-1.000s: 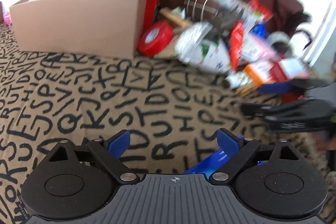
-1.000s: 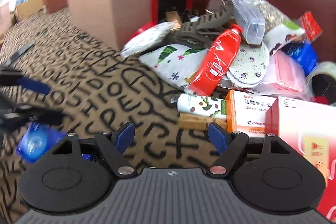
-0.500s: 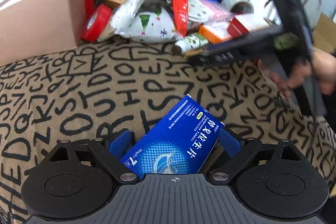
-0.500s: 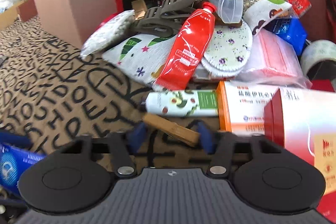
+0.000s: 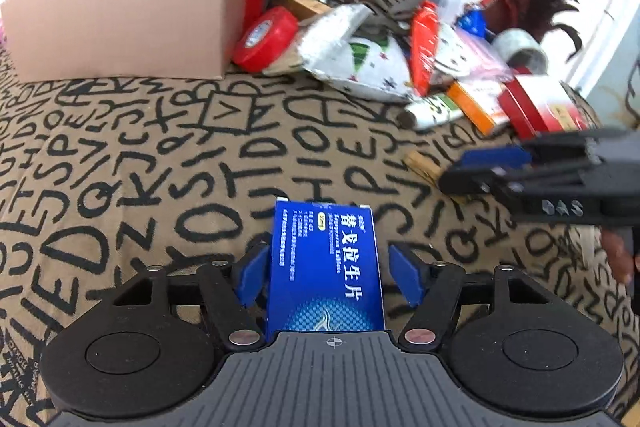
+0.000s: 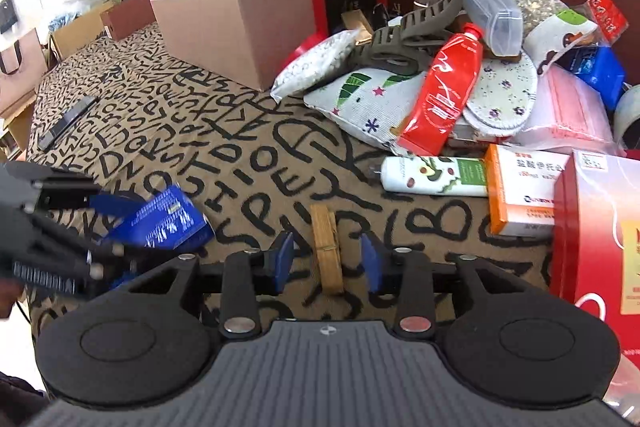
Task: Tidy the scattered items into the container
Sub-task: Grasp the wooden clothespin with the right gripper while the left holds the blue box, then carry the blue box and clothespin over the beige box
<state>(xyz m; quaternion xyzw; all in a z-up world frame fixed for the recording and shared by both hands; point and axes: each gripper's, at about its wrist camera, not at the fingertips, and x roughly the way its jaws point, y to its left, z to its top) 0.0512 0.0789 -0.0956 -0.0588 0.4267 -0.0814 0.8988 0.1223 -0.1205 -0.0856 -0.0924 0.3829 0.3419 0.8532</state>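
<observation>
Left wrist view: the left gripper (image 5: 324,277) is closing around a blue medicine box (image 5: 325,267); its left pad seems to touch, its right pad stands clear. The cardboard container (image 5: 120,27) sits at the cloth's (image 5: 120,155) far left.

Right wrist view: the right gripper (image 6: 327,261) is opening, its 2 pads apart either side of a wooden clothespin (image 6: 327,251).

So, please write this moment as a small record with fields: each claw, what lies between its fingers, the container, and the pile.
left claw: closing around the blue medicine box; the right pad is still apart from it
right claw: opening; the wooden clothespin lies between the pads, untouched
container: open cardboard box at the far side of the letter-print cloth
pile: right of the box; red tube, grey hair claw clip, orange medicine box, red tape roll
</observation>
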